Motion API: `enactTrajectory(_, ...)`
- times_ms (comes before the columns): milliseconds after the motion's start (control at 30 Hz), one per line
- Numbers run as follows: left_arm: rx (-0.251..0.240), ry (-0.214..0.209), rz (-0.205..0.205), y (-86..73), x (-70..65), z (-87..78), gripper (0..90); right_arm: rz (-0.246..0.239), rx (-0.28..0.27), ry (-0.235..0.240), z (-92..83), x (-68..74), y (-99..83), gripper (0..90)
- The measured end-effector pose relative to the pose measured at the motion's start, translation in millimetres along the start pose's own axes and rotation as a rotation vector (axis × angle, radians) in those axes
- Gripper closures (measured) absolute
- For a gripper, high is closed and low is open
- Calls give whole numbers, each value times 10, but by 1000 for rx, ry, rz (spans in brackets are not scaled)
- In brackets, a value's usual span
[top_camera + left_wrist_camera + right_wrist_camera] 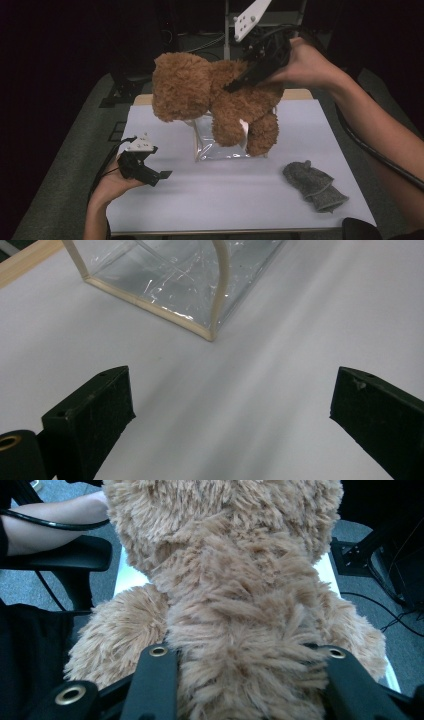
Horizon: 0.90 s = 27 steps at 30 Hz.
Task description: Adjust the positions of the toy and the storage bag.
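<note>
My right gripper (235, 85) is clamping the teddy bear (220, 100) above the clear bag (220, 150); a grey sock (315, 186) is lying nearby; my left gripper (232, 415), jaws apart, is facing the bag's trim.

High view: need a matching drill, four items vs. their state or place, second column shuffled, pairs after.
Items:
1. teddy bear
2. clear bag
3. grey knit piece
4. left gripper

States:
A. open, low over the near-left of the table
B. lying loose at the near-right
C. held in the air by the right gripper
D. standing mid-table under the bear

Pairs: 1-C, 2-D, 3-B, 4-A
</note>
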<state>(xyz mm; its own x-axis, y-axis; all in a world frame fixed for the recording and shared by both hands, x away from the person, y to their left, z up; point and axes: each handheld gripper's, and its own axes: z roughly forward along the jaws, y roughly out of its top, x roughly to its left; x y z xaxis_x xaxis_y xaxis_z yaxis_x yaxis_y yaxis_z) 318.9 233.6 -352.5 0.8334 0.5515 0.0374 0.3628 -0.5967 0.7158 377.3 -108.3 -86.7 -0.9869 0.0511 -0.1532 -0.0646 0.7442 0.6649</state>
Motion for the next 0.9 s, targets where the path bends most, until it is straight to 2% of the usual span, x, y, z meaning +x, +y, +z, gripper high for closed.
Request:
enactTrajectory(300, 2, -1, -6, -21, 29, 9, 29, 24, 12, -8, 85, -423, 128, 603)
enactTrajectory(633, 9, -1, -7, -51, 52, 29, 28, 70, 14, 5, 335, -967, 117, 602)
enactTrajectory(767, 6, 2, -13, -60, 60, 6, 29, 93, 24, -12, 400, -1164, 121, 601)
enactTrajectory(900, 1, 4, -14, -66, 64, -18, 29, 108, 34, -42, 416, -1296, 105, 601)
